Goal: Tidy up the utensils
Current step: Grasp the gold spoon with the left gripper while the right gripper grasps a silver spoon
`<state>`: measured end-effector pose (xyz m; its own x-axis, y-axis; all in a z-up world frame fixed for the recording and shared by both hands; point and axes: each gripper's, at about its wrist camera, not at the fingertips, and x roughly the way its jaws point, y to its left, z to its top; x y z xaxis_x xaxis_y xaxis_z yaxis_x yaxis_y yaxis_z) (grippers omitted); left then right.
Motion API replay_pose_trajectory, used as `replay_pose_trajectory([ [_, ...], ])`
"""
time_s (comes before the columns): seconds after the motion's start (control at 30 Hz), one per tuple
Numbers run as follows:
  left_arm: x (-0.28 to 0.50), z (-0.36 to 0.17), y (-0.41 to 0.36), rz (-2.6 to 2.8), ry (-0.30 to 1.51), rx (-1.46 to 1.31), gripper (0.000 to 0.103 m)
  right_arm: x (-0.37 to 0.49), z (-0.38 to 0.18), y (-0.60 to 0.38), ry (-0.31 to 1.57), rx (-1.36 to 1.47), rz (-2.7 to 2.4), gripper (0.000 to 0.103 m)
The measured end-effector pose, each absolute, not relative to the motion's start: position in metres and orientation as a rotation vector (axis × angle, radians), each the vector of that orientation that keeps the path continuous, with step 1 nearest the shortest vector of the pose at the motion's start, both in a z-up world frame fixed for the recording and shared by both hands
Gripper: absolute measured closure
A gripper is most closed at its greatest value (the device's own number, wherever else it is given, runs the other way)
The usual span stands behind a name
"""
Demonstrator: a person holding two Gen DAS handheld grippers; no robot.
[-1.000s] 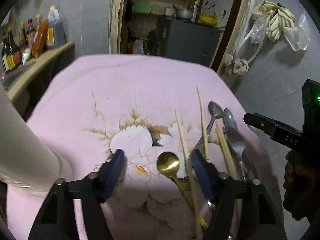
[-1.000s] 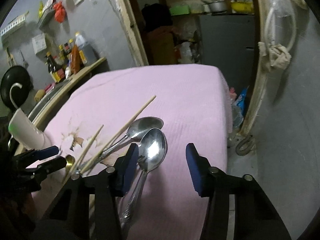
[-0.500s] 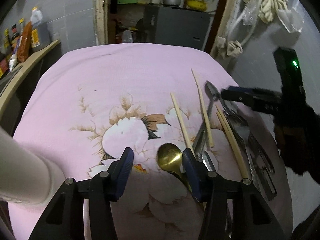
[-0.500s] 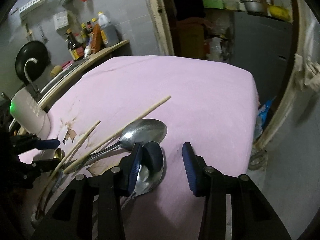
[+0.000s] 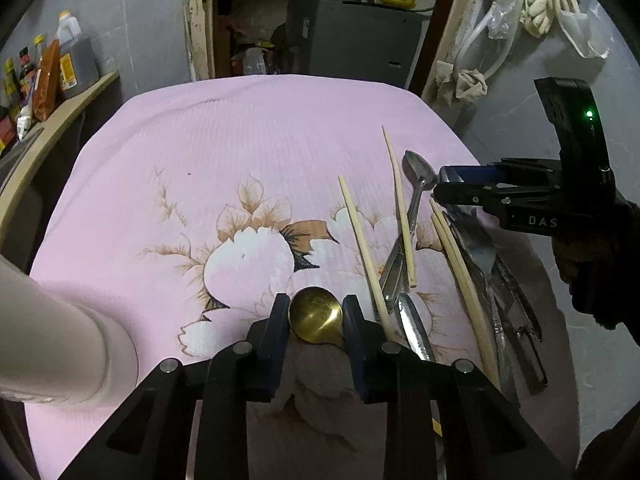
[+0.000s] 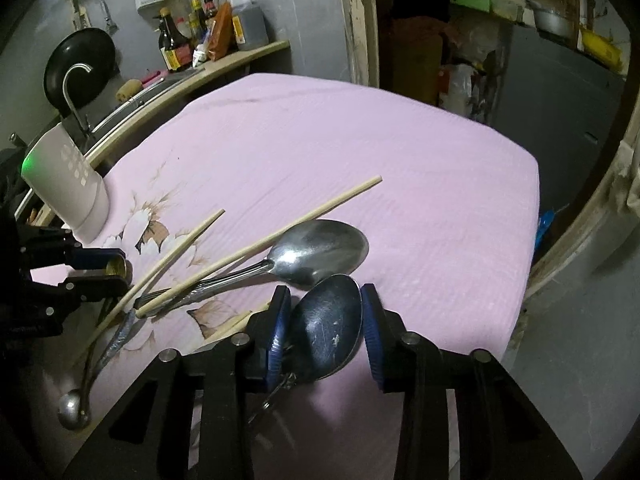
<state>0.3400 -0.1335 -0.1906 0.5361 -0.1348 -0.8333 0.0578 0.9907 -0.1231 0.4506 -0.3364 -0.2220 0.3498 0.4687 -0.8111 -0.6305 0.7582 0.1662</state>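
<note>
— Where are your tools now?
— My left gripper has been closing; its jaws clamp the round gold metal spoon's bowl on the pink flowered cloth.
— And right?
— My right gripper closed onto the silver steel spoon's bowl.

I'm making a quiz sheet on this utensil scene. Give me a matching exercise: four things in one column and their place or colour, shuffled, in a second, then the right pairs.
Things:
1. gold spoon
2. dark steel spoon
3. white holder
4. sauce bottles

Descriptions:
A. on the shelf by the wall
B. bowl between the jaws of the right hand-held gripper
C. upright at the cloth's left edge
D. bowl between the jaws of the left hand-held gripper

Pairs: 1-D, 2-B, 3-C, 4-A
</note>
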Motion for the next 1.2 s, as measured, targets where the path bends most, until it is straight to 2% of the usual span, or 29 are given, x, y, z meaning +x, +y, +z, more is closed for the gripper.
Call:
replay_pose_trajectory([
  [0.03, 0.339, -0.190, -0.133, -0.111, 1.000, -0.095, 0.078, 0.452, -0.221, -0.339, 1.006, -0.165, 0.715, 0.087],
  [0.07, 0.338, -0.189, -0.133, -0.109, 1.001, -0.103, 0.078, 0.451, -0.220, -0.341, 1.019, -0.145, 0.707, 0.091],
  [0.23, 0.331, -0.180, -0.133, -0.099, 0.990, -0.111, 0.078, 0.441, -0.213, -0.355, 1.025, -0.045, 0.673, 0.098],
  [0.53, 0.307, -0.149, -0.134, -0.099, 0.899, -0.086, 0.078, 0.372, -0.191, -0.362, 0.956, -0.024, 0.554, 0.101],
  [1.1, 0.246, -0.081, -0.119, -0.175, 0.671, 0.030, 0.080, 0.241, -0.110, -0.336, 0.757, -0.014, 0.284, 0.101],
  [1.13, 0.243, -0.077, -0.116, -0.179, 0.660, 0.034, 0.081, 0.236, -0.106, -0.334, 0.749, -0.015, 0.280, 0.101],
  [1.17, 0.240, -0.073, -0.113, -0.178, 0.650, 0.040, 0.098, 0.229, -0.100, -0.330, 0.739, -0.013, 0.279, 0.101],
  [1.2, 0.239, -0.071, -0.112, -0.172, 0.653, 0.052, 0.099, 0.226, -0.098, -0.328, 0.736, -0.011, 0.280, 0.101],
])
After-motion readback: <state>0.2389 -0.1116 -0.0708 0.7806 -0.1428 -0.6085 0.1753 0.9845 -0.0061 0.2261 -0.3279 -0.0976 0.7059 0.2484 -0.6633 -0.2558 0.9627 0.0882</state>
